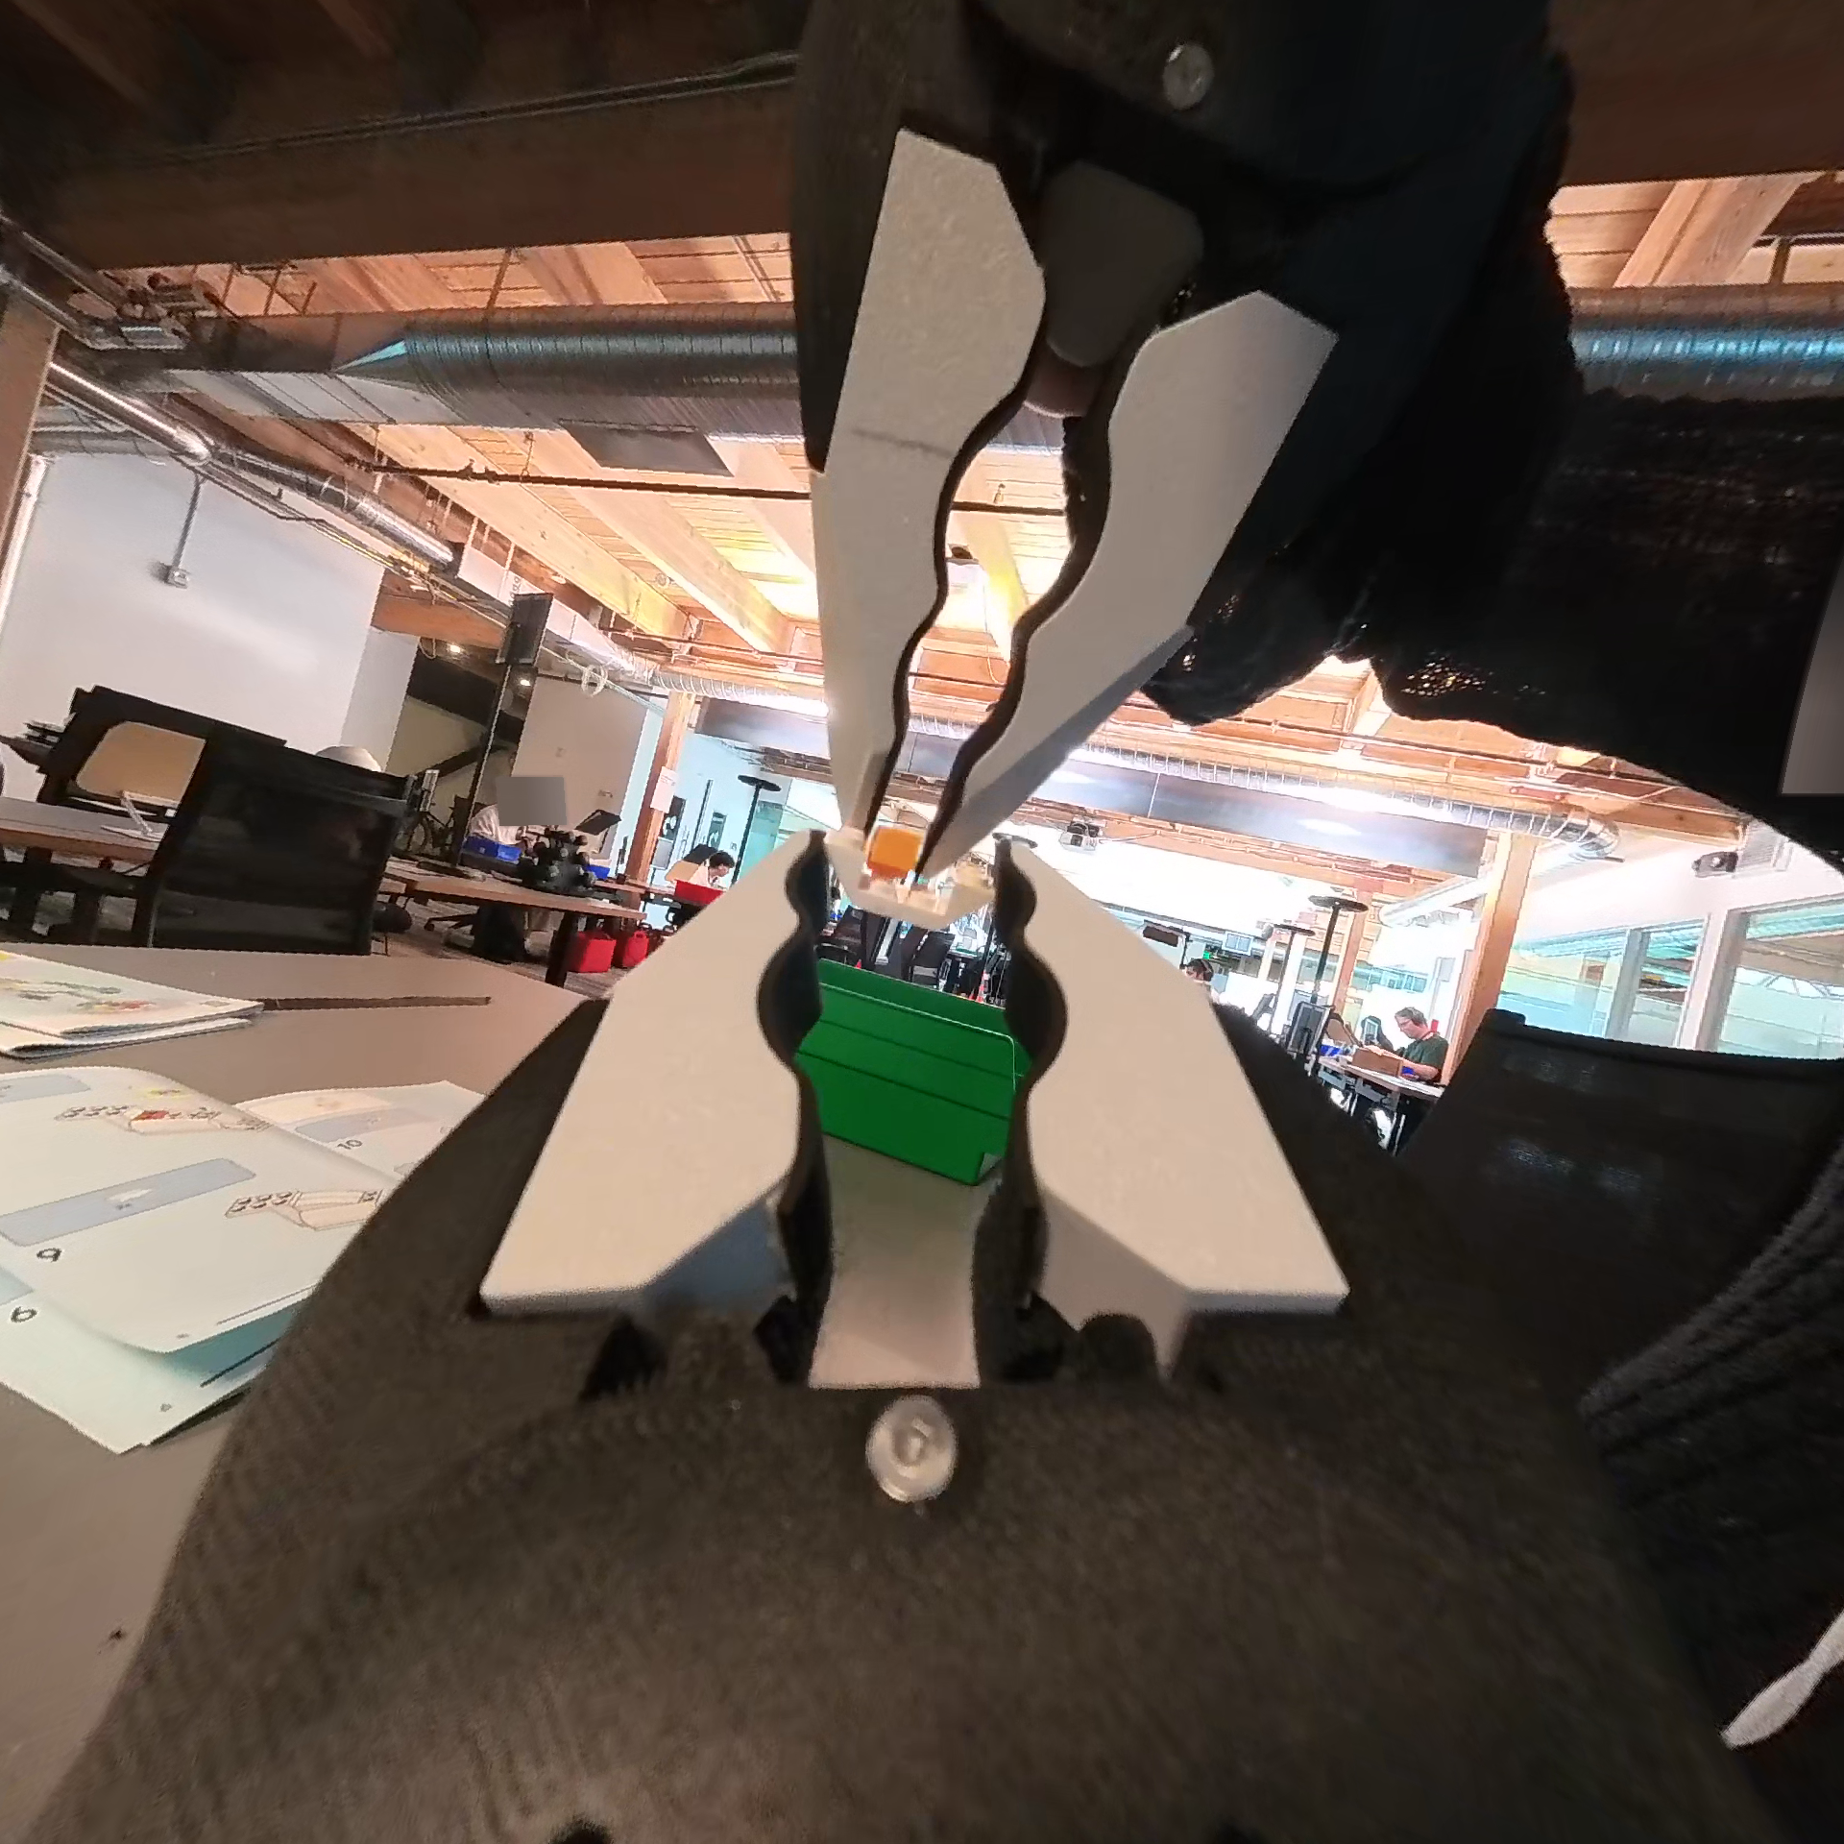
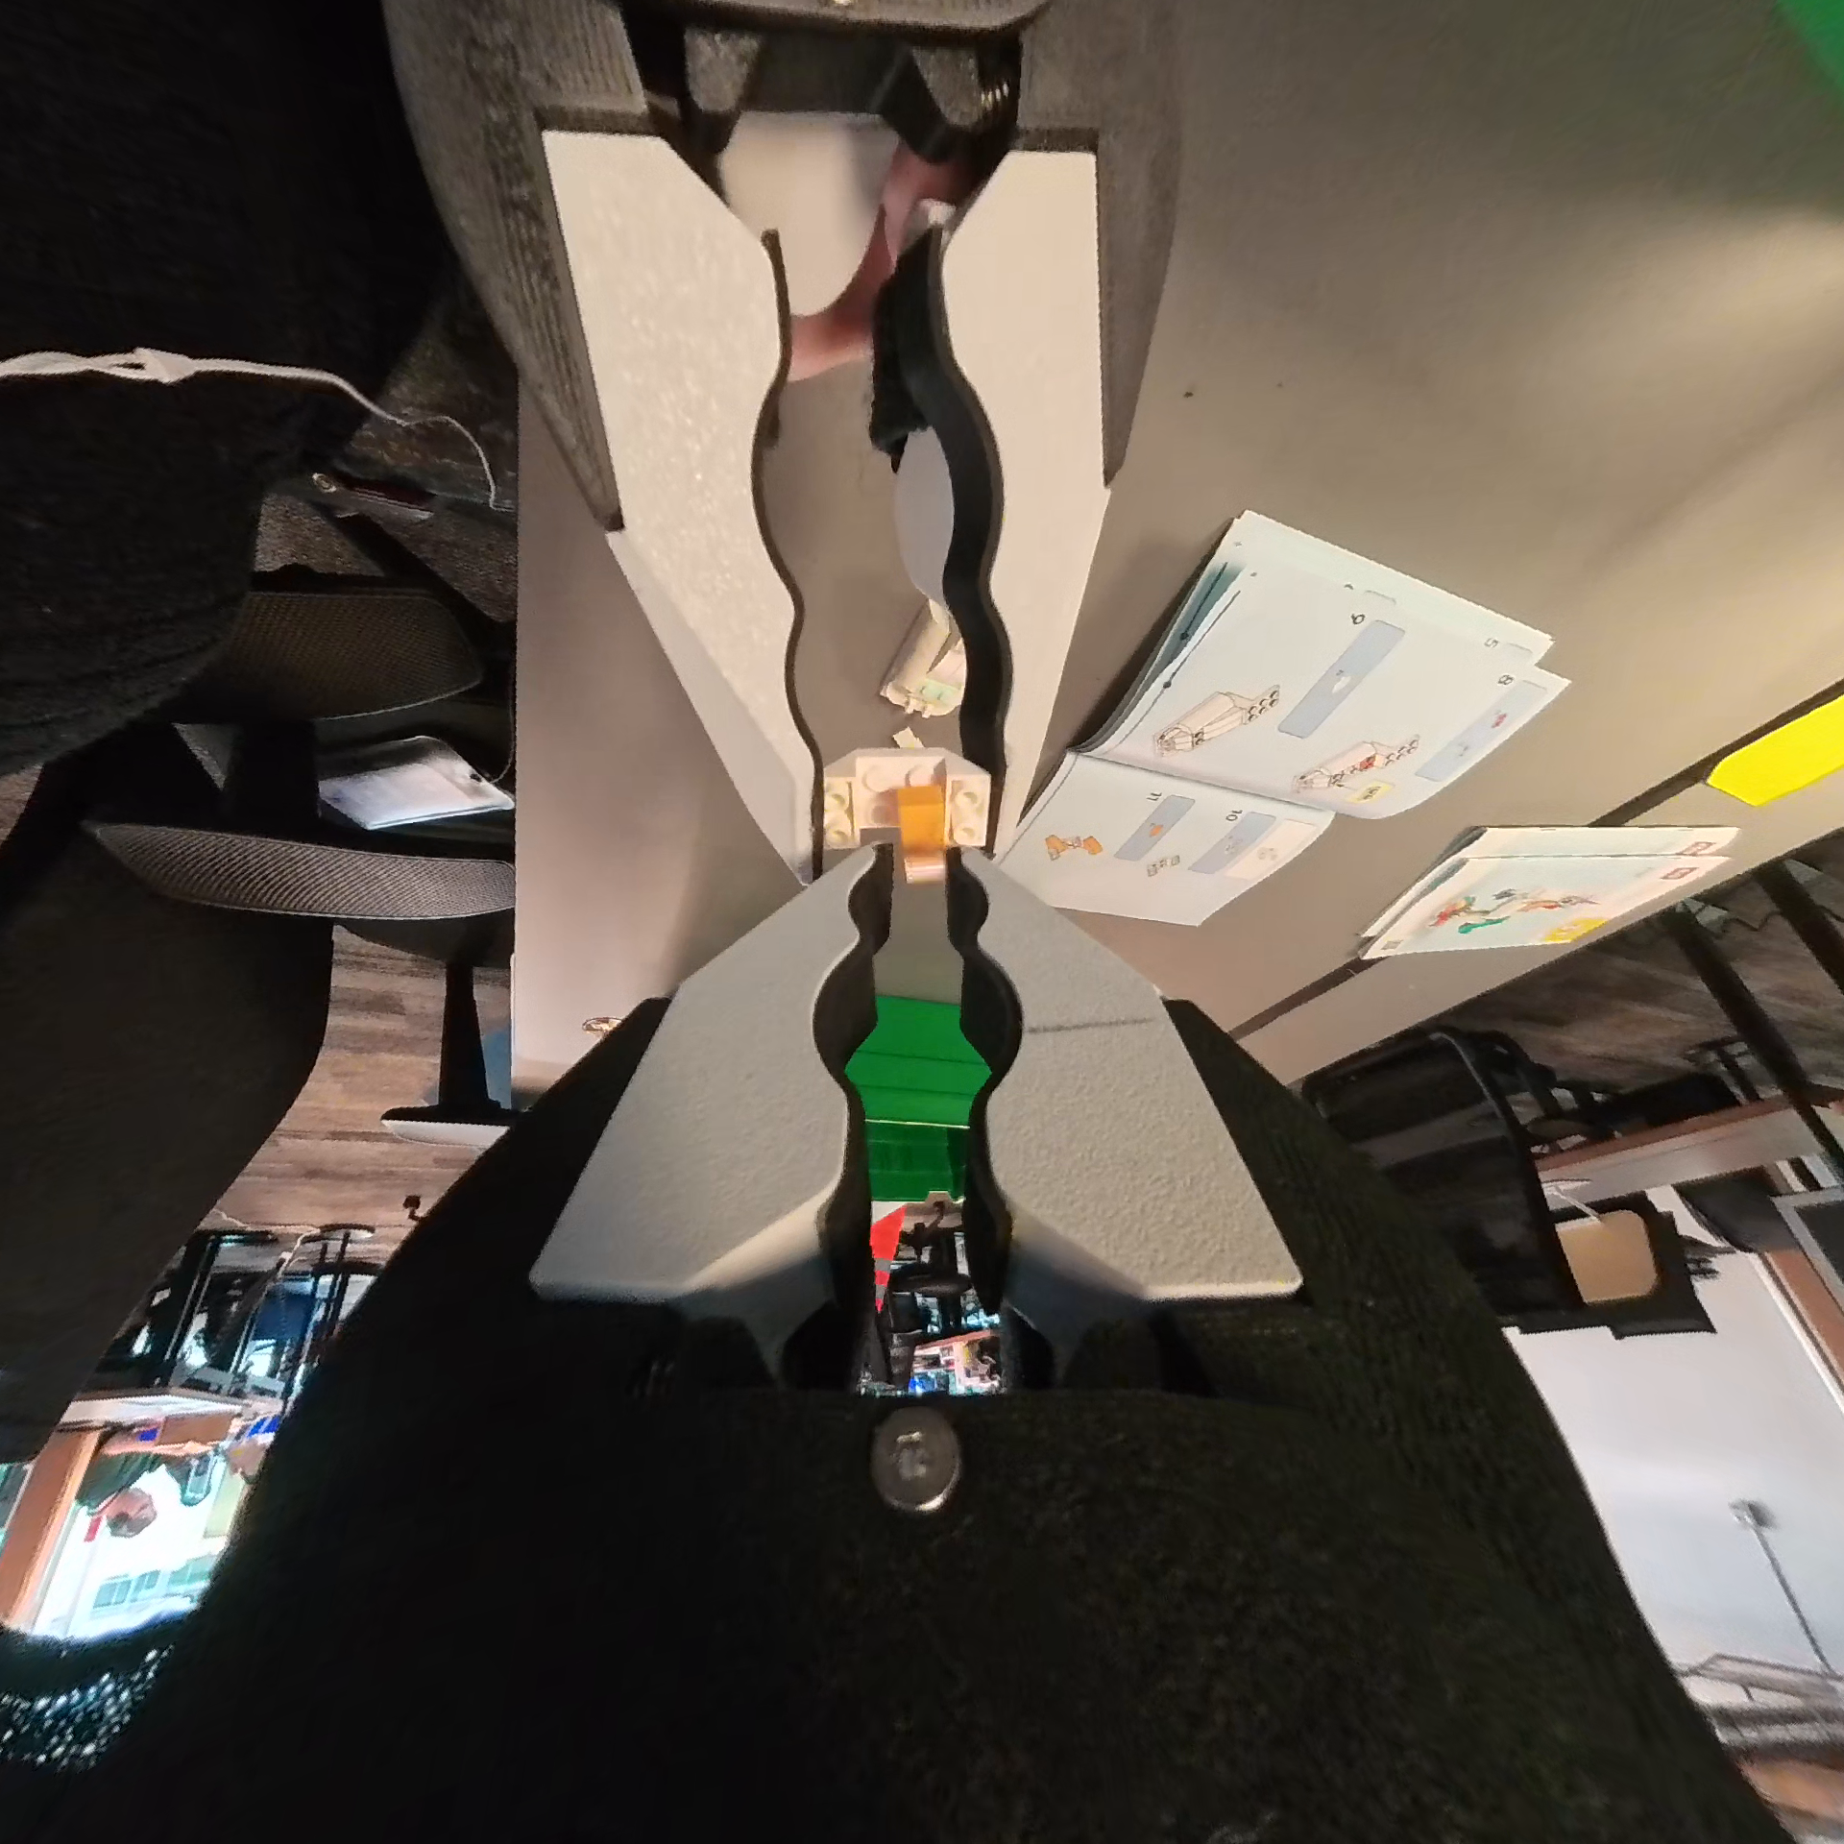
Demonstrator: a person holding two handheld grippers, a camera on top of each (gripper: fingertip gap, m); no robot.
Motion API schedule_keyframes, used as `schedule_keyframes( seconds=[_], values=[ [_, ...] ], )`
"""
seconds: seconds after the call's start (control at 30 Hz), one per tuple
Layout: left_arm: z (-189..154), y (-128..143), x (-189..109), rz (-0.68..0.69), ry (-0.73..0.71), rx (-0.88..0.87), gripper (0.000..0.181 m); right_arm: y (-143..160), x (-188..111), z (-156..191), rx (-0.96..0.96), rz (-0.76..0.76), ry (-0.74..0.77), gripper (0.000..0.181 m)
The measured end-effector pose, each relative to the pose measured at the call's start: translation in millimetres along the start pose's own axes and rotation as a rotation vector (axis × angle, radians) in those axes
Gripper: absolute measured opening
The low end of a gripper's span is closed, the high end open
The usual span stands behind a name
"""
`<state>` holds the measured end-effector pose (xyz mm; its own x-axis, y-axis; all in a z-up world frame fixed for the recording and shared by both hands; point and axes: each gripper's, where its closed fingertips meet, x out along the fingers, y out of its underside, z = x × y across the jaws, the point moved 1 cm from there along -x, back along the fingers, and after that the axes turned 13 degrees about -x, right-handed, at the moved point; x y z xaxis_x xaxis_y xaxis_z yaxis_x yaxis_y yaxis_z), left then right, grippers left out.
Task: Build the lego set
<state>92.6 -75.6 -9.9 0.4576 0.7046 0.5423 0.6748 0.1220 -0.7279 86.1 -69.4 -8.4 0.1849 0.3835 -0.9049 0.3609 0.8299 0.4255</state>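
Note:
My left gripper (image 1: 910, 860) is shut on a small white lego assembly (image 1: 933, 903) and holds it in the air above the table. My right gripper (image 1: 900, 846) comes down from above, shut on a small orange piece (image 1: 891, 848) that touches the top of the assembly. In the right wrist view, my right gripper (image 2: 918, 866) pinches the orange piece (image 2: 918, 813) against the studded white assembly (image 2: 868, 788), which the left gripper (image 2: 903, 803) grips from both sides.
An open instruction booklet (image 1: 150, 1227) (image 2: 1297, 718) and a second closed booklet (image 1: 100, 1008) (image 2: 1537, 888) lie on the grey table (image 1: 399, 1038). A green bin (image 1: 898, 1088) (image 2: 913, 1078) stands behind the grippers. Loose white pieces (image 2: 923, 669) lie on the table. People sit at desks far off. Both grippers' tips are close together, under 4 cm apart.

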Motion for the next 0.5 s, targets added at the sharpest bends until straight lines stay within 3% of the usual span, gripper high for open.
schedule_keyframes(
  seconds=[0.33, 0.5],
  values=[
    [0.4, 1.7, 0.5, 0.009, -0.009, 0.006, 0.032, 0.9, 0.2, -0.1, 0.007, -0.014, 0.006, 0.007],
    [16.5, -6.9, -9.3, 0.015, -0.140, 0.107, 0.031, 10.5, 1.9, -4.9, 0.074, -0.072, 0.051, 0.009]
  ],
)
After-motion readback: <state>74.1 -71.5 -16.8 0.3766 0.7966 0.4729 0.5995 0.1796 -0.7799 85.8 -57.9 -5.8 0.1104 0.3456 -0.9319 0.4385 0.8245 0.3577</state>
